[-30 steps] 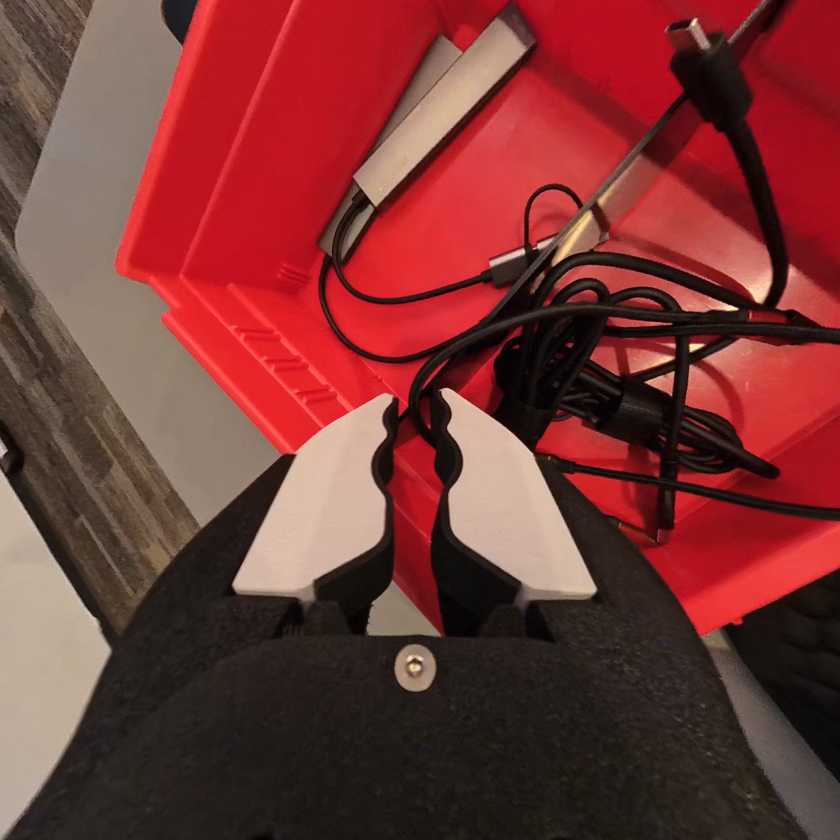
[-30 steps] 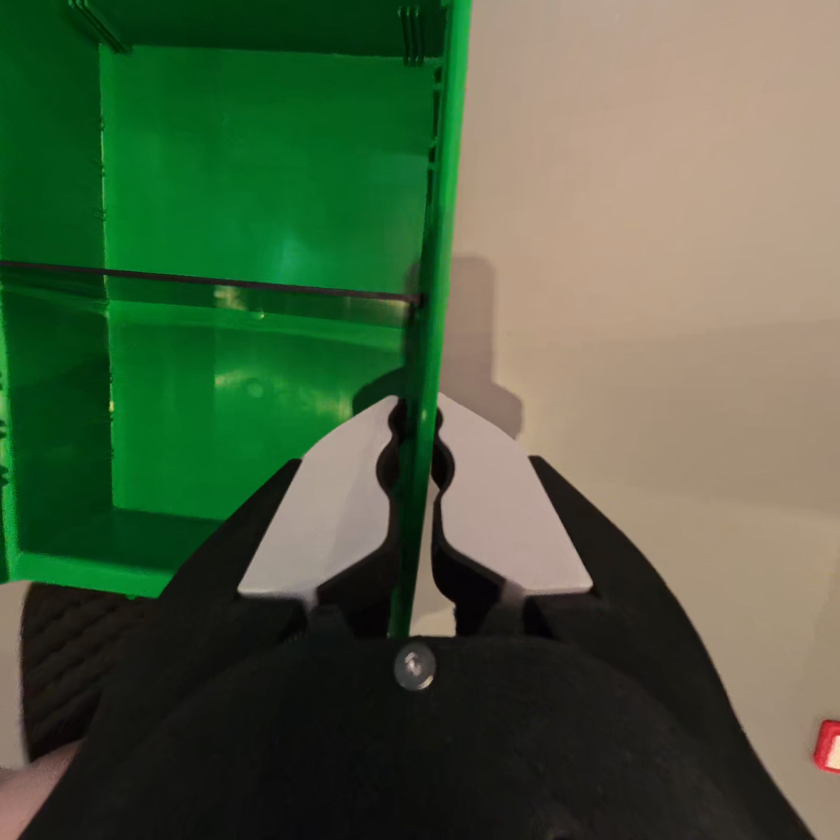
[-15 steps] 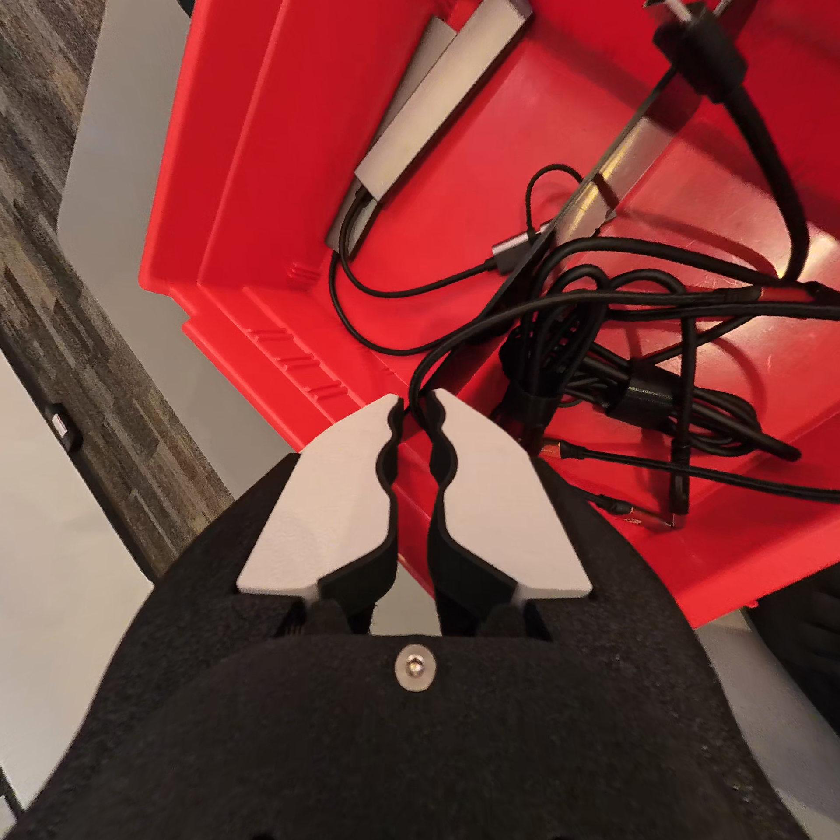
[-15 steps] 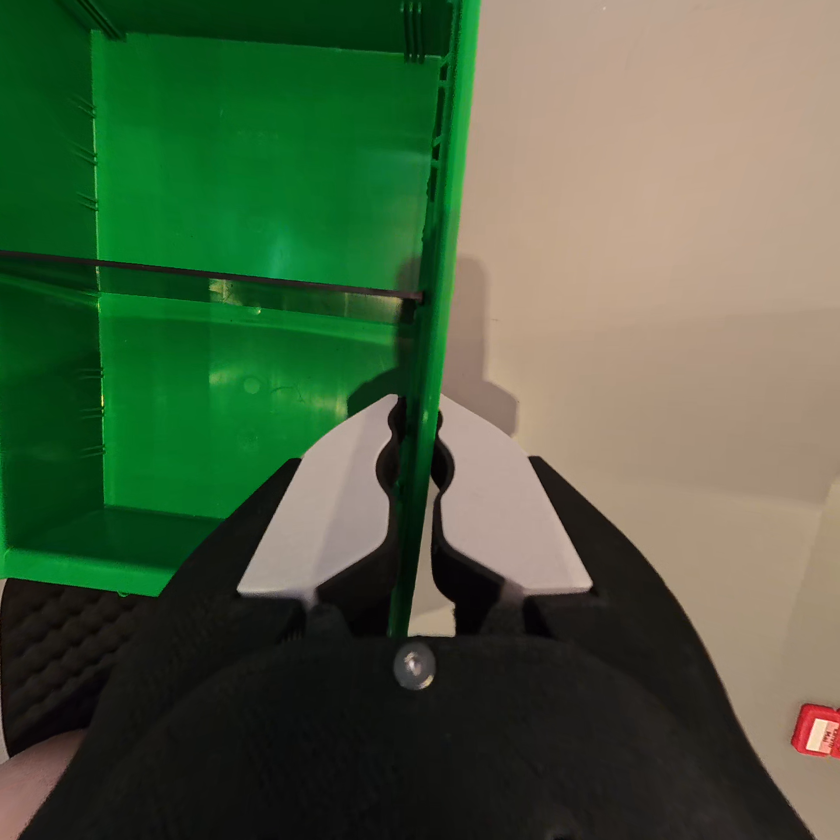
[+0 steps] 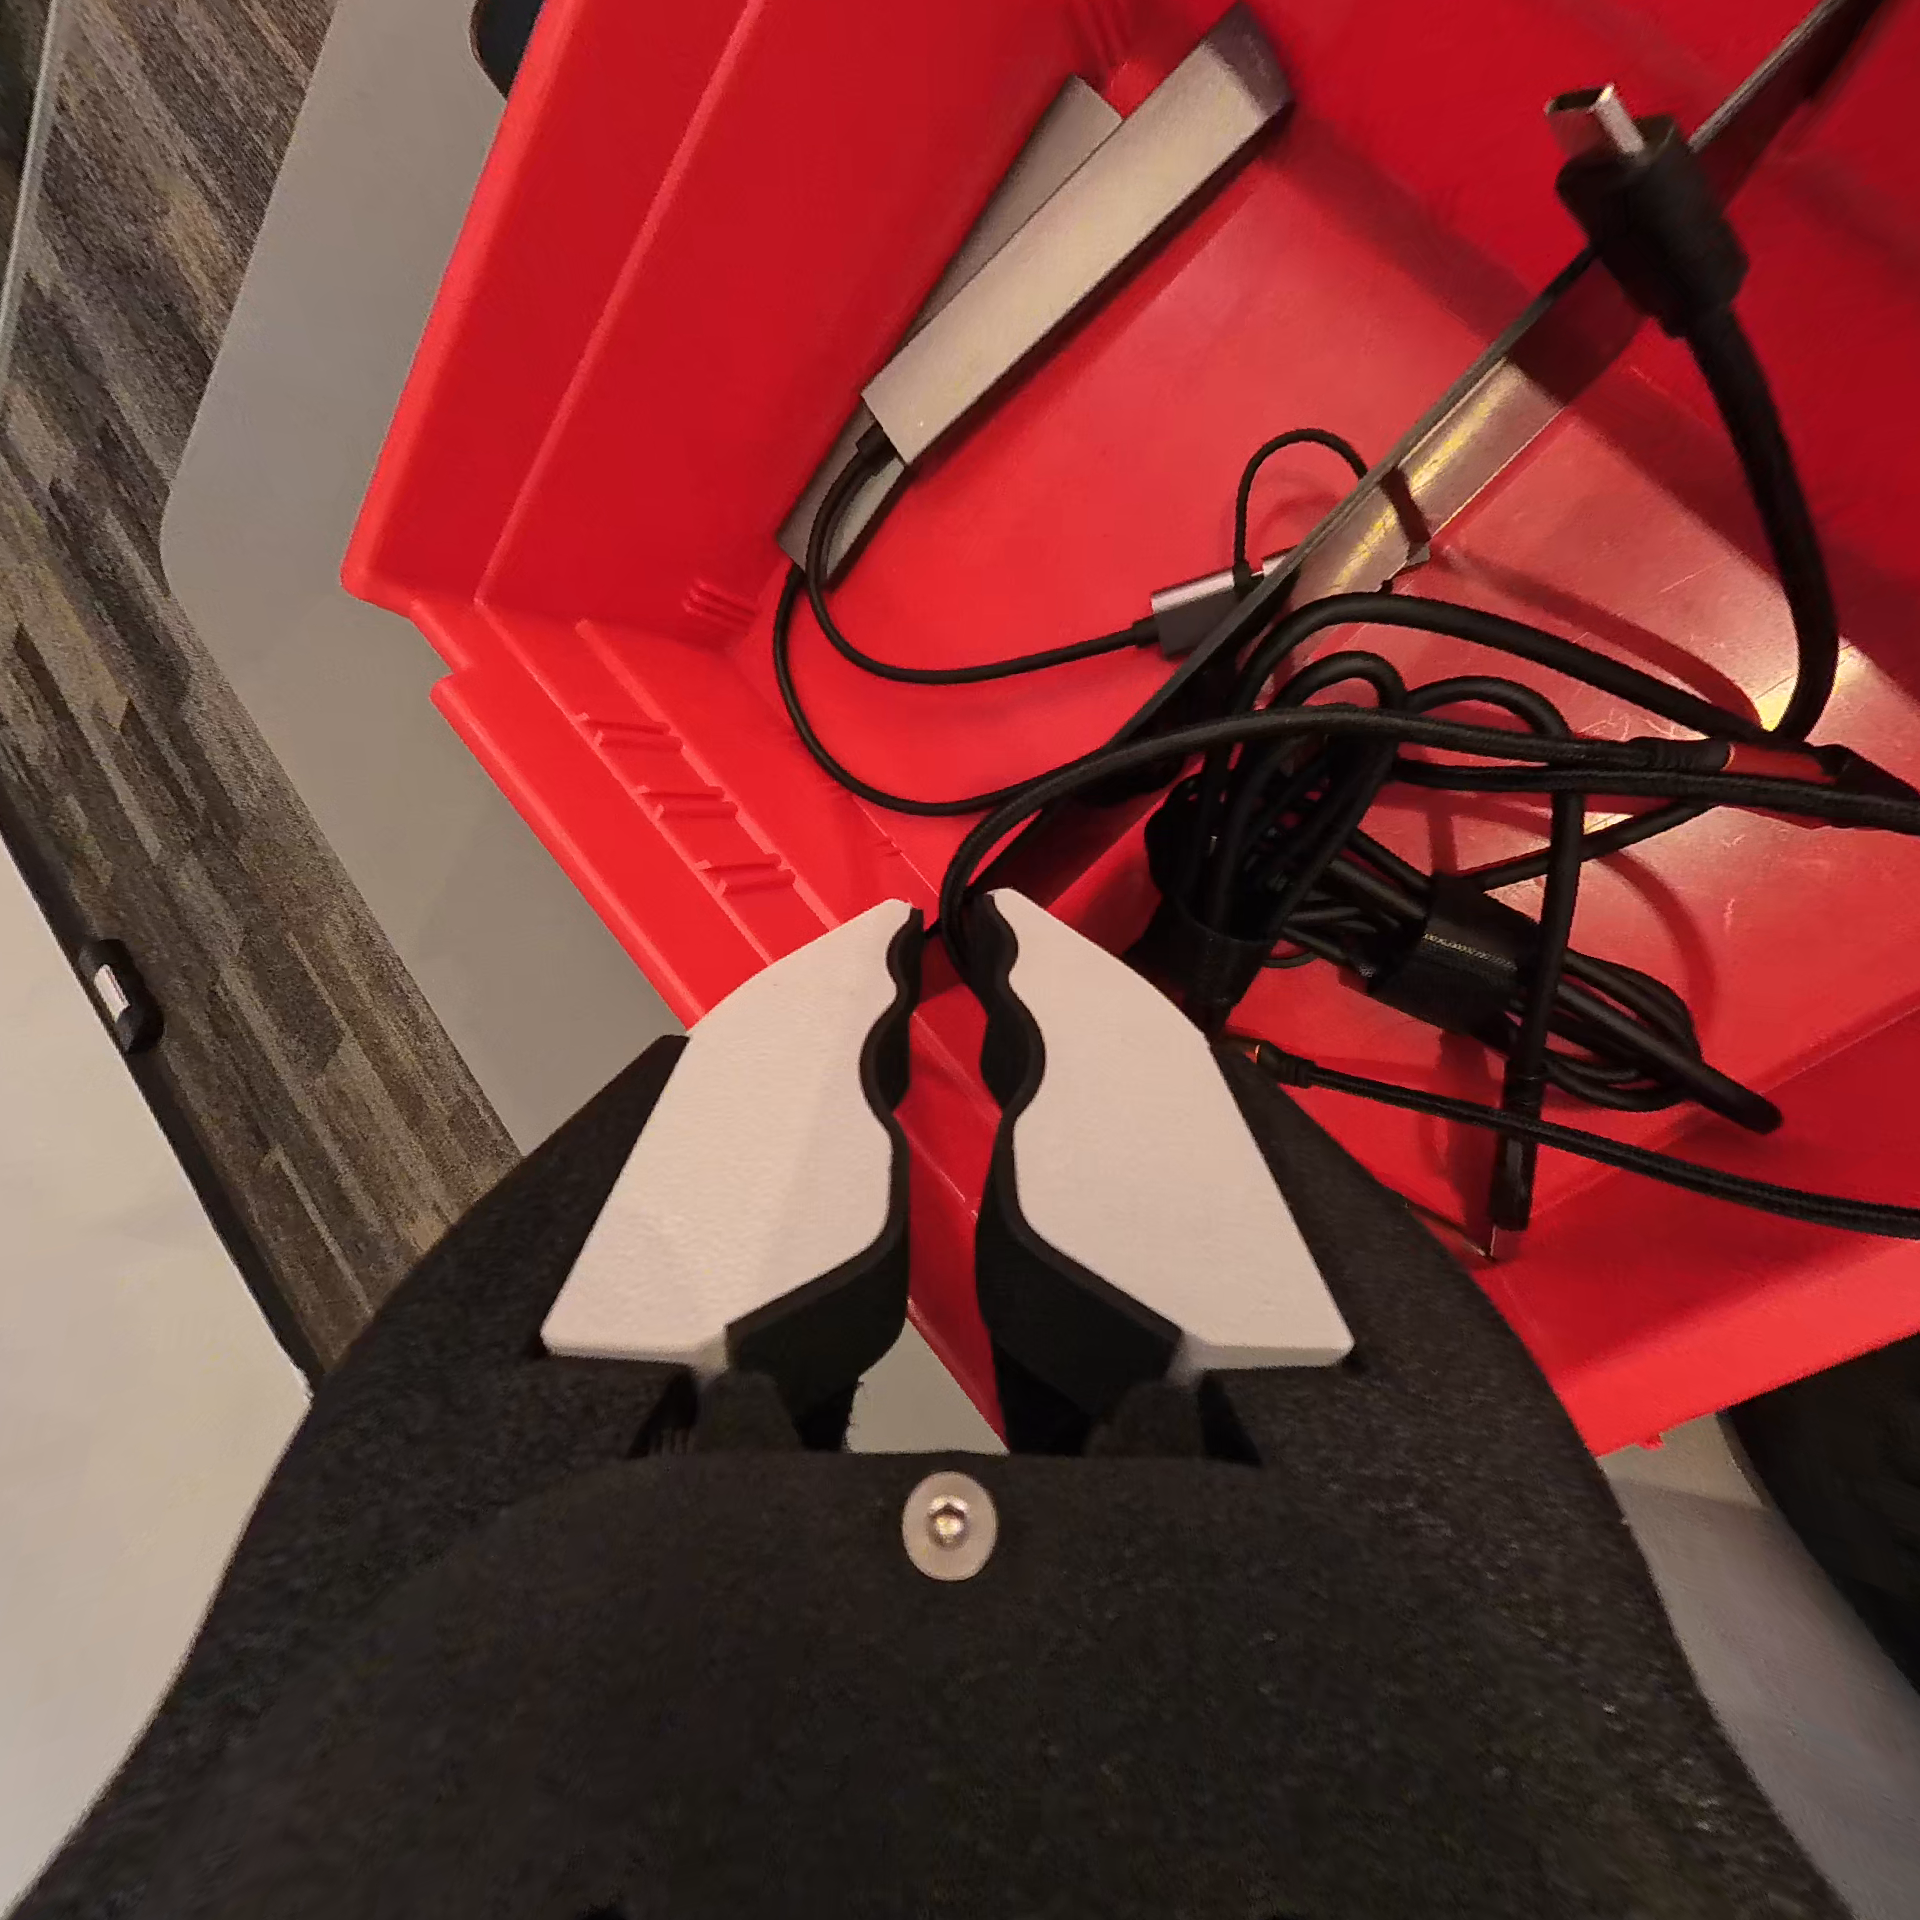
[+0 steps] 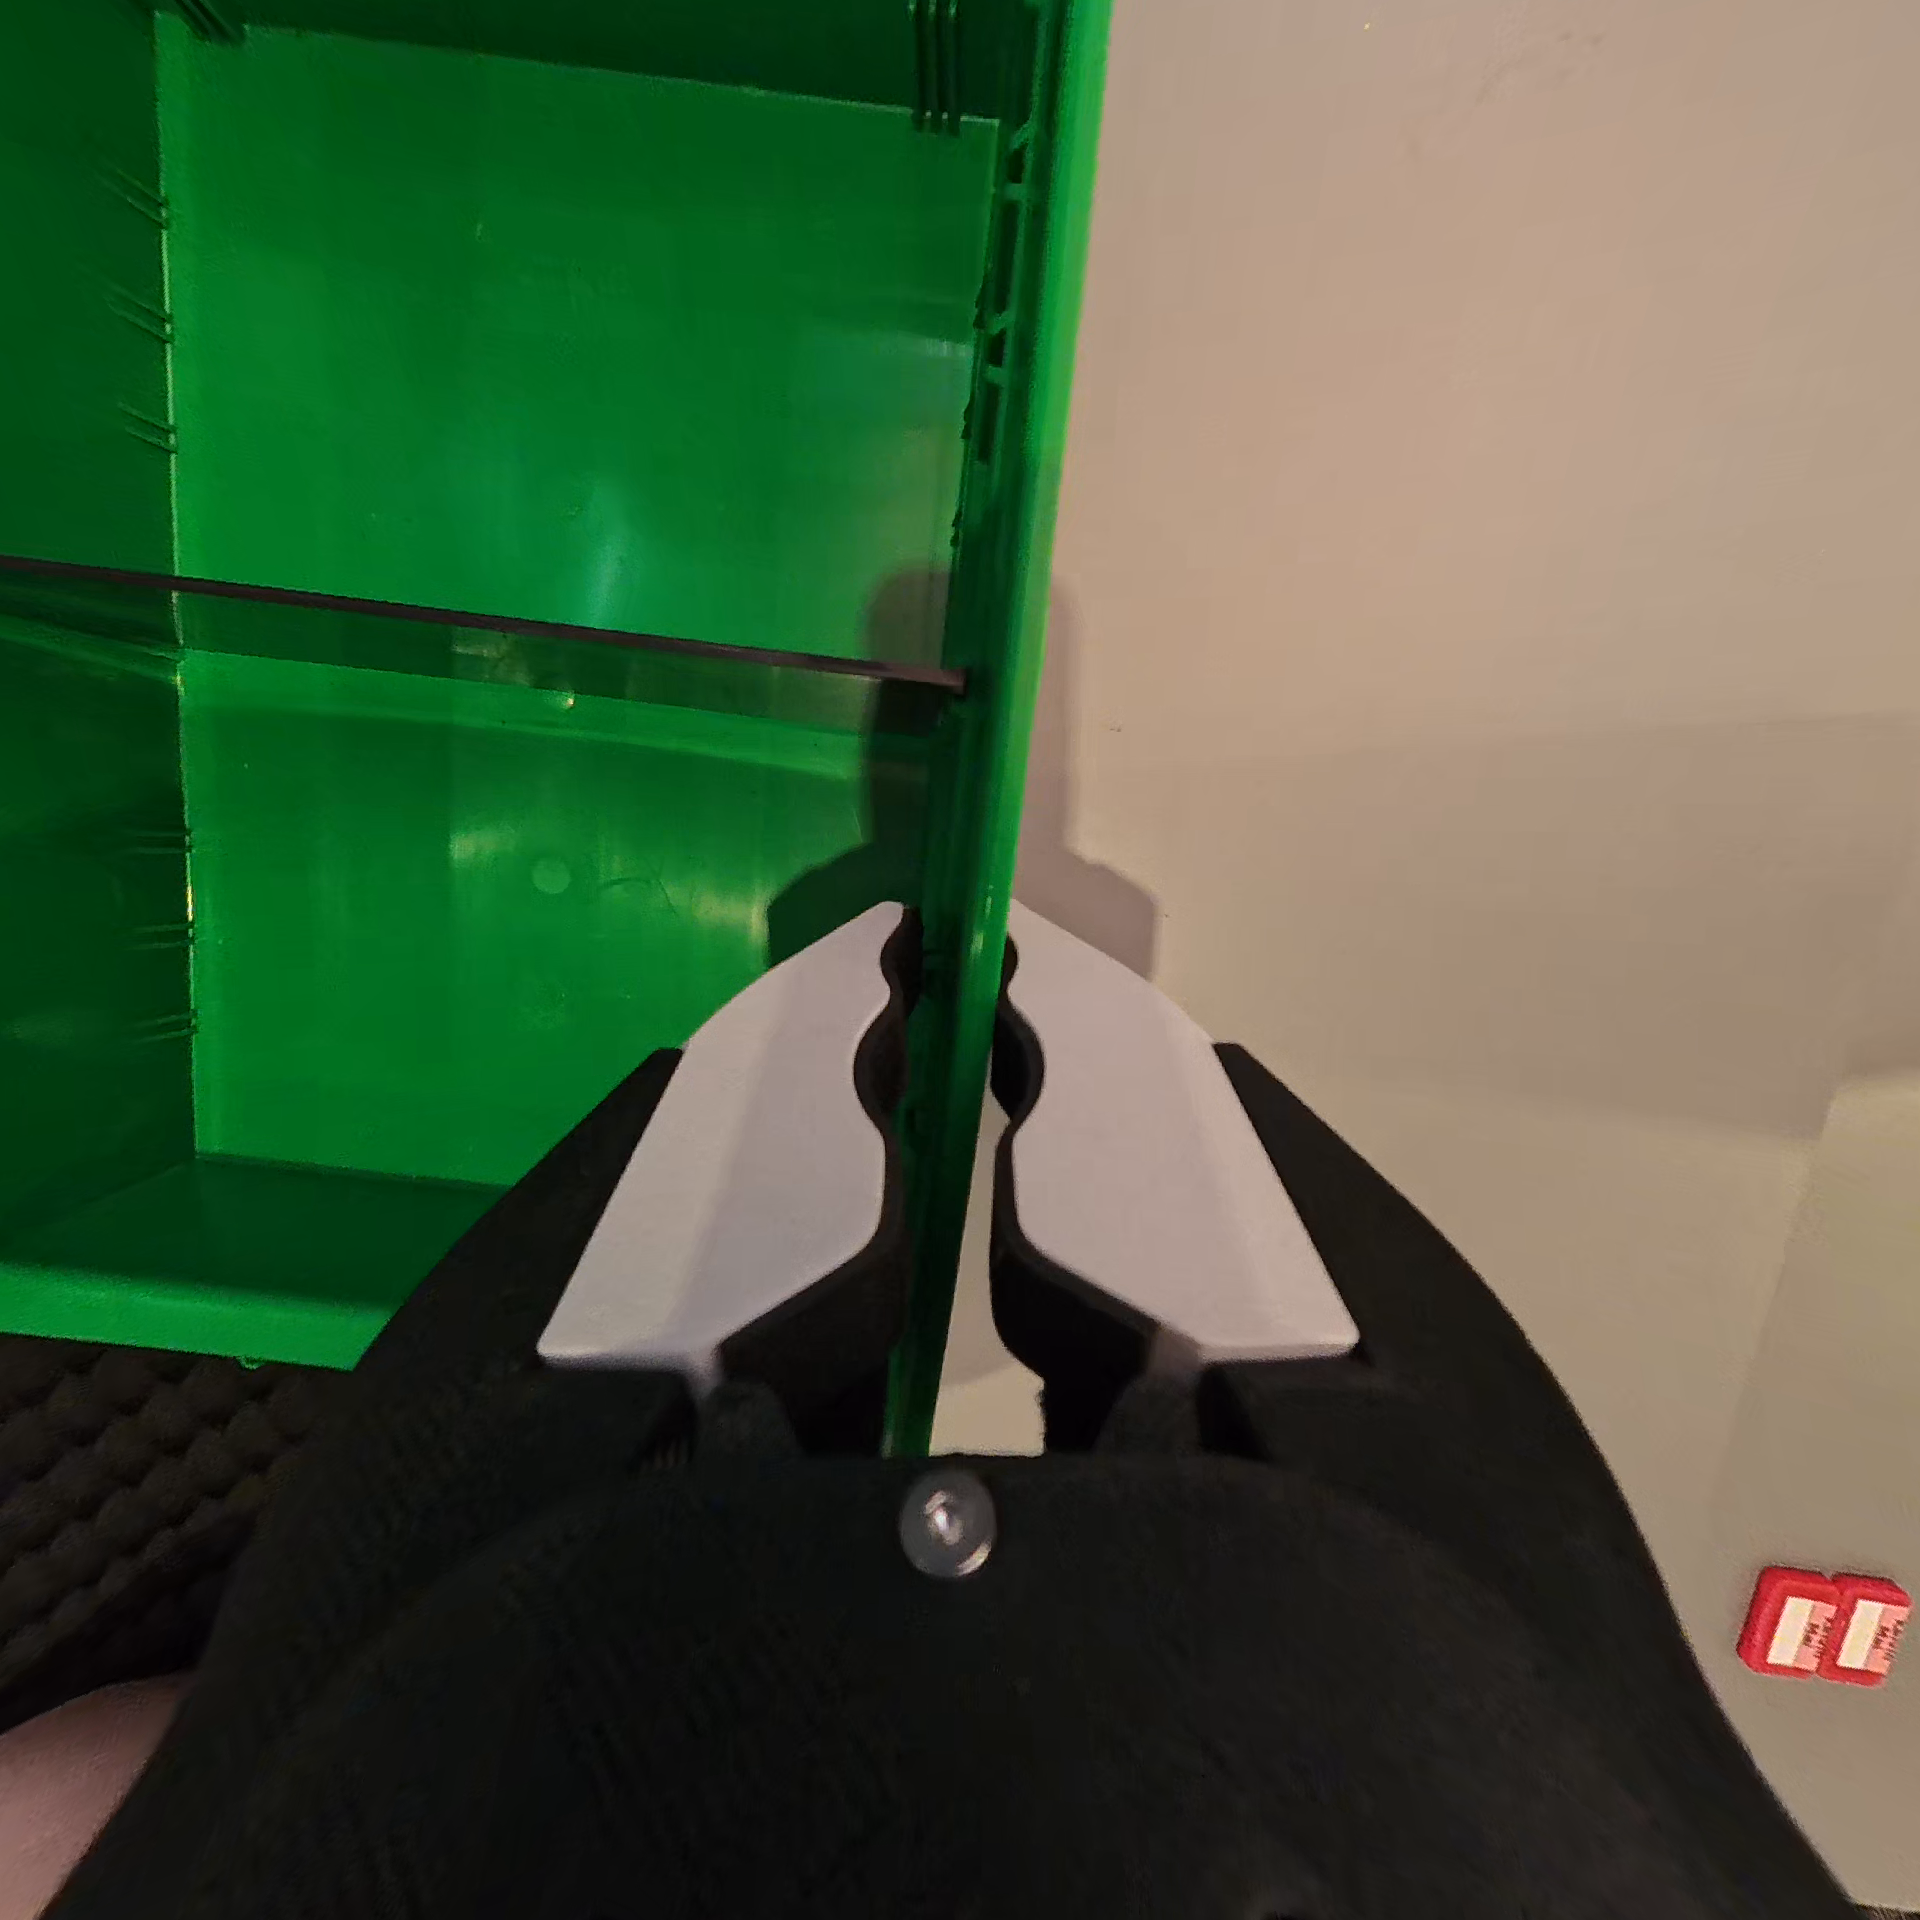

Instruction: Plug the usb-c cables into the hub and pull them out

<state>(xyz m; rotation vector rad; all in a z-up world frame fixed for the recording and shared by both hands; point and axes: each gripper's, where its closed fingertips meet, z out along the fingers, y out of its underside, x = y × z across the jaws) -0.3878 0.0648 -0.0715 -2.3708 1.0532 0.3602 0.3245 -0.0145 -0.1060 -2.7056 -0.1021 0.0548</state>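
- Swinging a little with my left gripper [image 5: 951,925], the red bin [image 5: 582,436] has slid rightward in its view since a second ago; my right gripper [image 6: 951,925] has barely shifted, with a small red tag [image 6: 1829,1654] now showing at the lower right.
- Left gripper: jaws nearly closed around the red bin's near wall, and a loop of black braided cable [image 5: 1049,795] sits right at the tips. I cannot tell if that cable is pinched too.
- Right gripper: jaws clamped on the side wall of the green bin [image 6: 582,416], which looks empty apart from its dark divider [image 6: 499,629].
- Everything I need is in the red bin. The grey hub [image 5: 1070,281] lies along the far-left wall, its own thin lead curling to a grey plug [image 5: 1205,603] near the metal divider [image 5: 1455,426].
- One black usb-c plug [image 5: 1652,197] rests up on that divider, metal tip bare, nothing plugged in yet.
- The rest is a black cable tangle [image 5: 1455,935], partly strapped in a bundle.
- Handling, as I judge it: the cables are light and floppy, so I'd grab the stiff moulded plug body just behind the tip, not the cord.
- The hub looks light and smooth and will likely skate, so it wants pinning across its narrow sides while the plug goes in.
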